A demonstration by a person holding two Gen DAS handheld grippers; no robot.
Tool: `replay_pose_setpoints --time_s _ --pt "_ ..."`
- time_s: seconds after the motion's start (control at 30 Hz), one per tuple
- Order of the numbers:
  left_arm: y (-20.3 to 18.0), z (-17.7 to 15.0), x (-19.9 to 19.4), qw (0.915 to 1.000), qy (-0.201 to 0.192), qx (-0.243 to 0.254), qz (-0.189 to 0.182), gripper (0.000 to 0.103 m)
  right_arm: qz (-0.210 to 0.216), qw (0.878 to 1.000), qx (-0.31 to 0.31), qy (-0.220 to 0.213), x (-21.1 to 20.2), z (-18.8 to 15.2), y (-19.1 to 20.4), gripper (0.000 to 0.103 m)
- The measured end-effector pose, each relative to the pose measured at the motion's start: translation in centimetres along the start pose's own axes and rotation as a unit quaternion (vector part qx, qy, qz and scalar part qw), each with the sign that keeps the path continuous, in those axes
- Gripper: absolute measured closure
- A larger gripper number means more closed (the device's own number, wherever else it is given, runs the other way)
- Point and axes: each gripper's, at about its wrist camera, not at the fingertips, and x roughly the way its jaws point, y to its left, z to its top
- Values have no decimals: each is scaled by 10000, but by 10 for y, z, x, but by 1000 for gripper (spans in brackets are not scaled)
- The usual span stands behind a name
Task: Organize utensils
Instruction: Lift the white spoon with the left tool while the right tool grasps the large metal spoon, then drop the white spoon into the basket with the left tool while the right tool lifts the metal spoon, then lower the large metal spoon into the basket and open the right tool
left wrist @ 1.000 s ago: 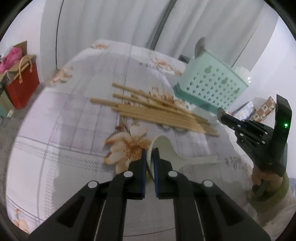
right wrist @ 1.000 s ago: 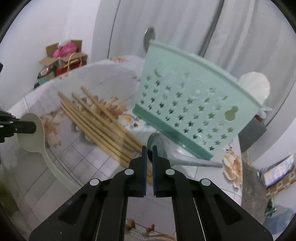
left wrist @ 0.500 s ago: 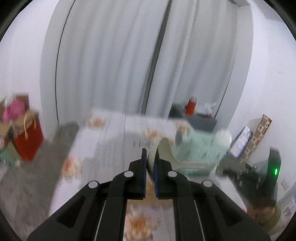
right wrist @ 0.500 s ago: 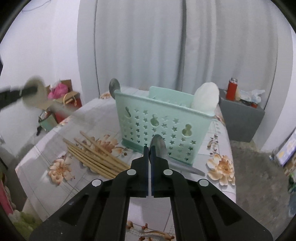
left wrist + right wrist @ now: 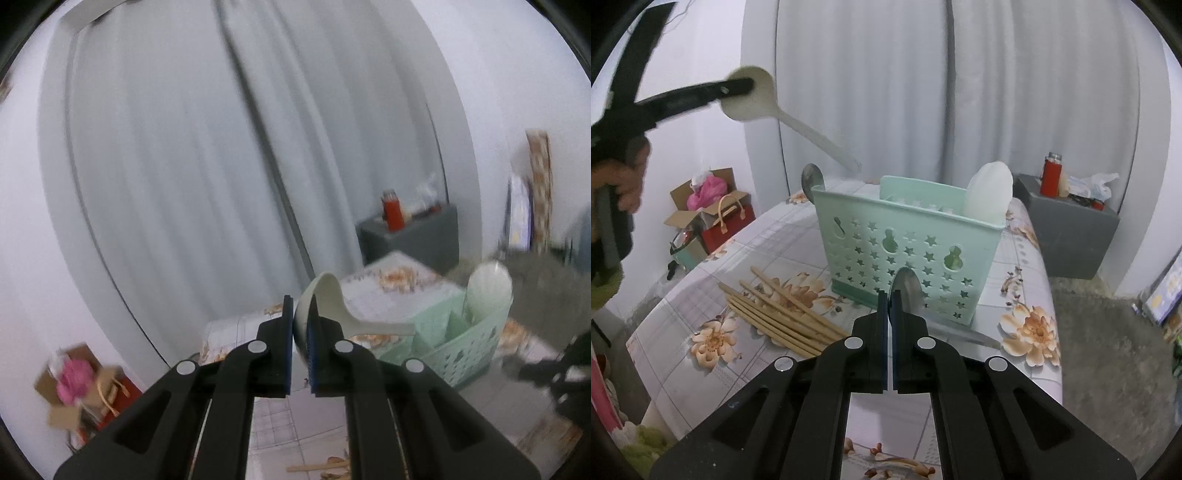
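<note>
Right wrist: floral tablecloth (image 5: pixel 1015 266), grey curtains (image 5: pixel 960 92); right tongs (image 5: pixel 889 295) pinching metal spoon (image 5: pixel 908 291), left tongs (image 5: pixel 748 84) pinching cream spoon (image 5: pixel 761 99).

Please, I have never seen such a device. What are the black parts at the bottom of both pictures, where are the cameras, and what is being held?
No robot here: a person holds a hand-operated gripper in each hand, with a camera on each looking along its fingers. The left gripper is shut on the bowl of a cream plastic spoon, raised in the air. The right gripper is shut on a metal spoon. On the flowered table stand a green basket, already holding a white paddle, and loose wooden chopsticks.
</note>
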Motion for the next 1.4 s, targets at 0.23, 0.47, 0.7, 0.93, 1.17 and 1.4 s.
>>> replay_pose_setpoints --time_s 0.23,0.47,0.7,0.93,1.17,1.4 --pt "-23 -6 36 9982 423 233 -367 96 10 10000 21 12 -1 -1 0 103" --pt "-8 -9 44 9828 337 -978 -1530 87 30 9999 114 20 -2 -1 -2 103" --pt "15 -8 24 9675 -140 -1759 -1812 64 70 9997 250 -10 -4 1 -7 103" --pt "40 -20 -4 9578 -265 -2248 -1772 60 336 9976 561 -232 -21 16 -20 103" --pt "39 -56 -30 9557 31 -2419 -1677 57 1062 9867 992 -732 -53 55 -42 103" --pt "26 -96 -49 9528 527 -2515 -1619 54 1982 9636 1281 -1256 -74 103 -64 103"
